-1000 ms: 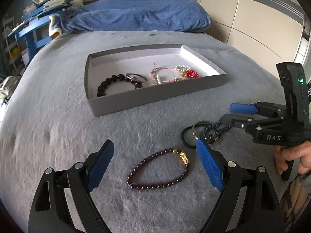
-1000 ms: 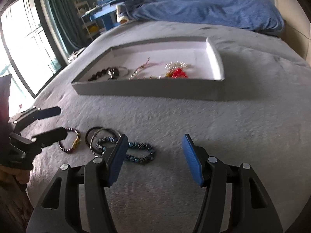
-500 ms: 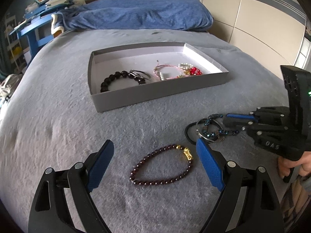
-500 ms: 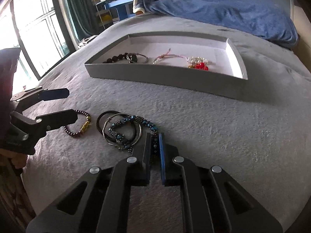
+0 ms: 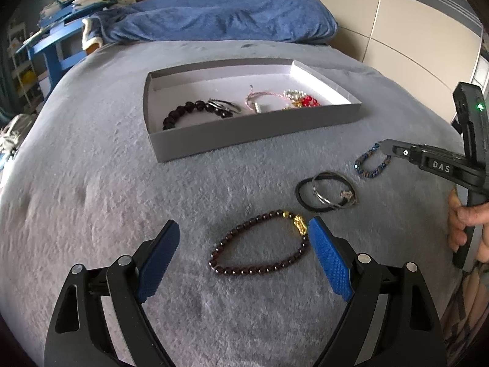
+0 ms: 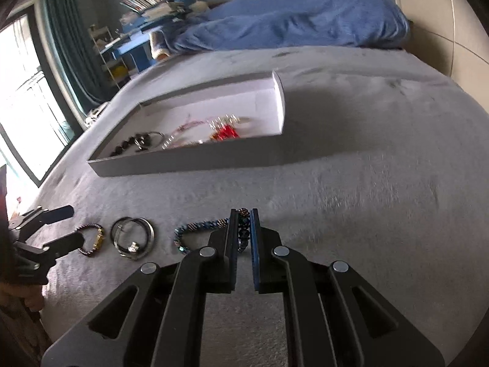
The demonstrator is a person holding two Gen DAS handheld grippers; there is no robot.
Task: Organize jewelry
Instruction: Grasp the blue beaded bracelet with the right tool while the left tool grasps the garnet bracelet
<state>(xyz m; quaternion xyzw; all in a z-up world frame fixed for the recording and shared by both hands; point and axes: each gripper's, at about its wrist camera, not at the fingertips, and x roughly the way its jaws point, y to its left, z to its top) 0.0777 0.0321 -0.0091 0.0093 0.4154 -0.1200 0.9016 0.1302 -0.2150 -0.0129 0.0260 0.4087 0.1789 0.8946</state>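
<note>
A grey shallow box (image 5: 253, 134) (image 6: 189, 160) on the bed holds a black bead bracelet (image 5: 183, 113), a pink cord piece and red and pearl beads. My right gripper (image 6: 244, 214) (image 5: 382, 146) is shut on a blue beaded bracelet (image 6: 198, 229) (image 5: 371, 165), which hangs from its tips just off the blanket. A black band with silver rings (image 5: 325, 191) (image 6: 133, 235) lies to its left. My left gripper (image 5: 243, 229) stands open around a dark maroon bracelet with a gold charm (image 5: 259, 244) (image 6: 91, 240), not touching it.
A grey blanket (image 5: 91, 183) covers the bed. A blue duvet (image 5: 220, 15) is piled at the far end, with blue shelves and books (image 5: 61, 15) beyond on the left. A pale wardrobe (image 5: 397, 30) stands at the right. A hand (image 5: 461, 220) holds the right gripper's handle.
The right gripper closed on the blue beaded bracelet and pulled it away from the black band and rings, to the right in the left wrist view. The left gripper stayed put.
</note>
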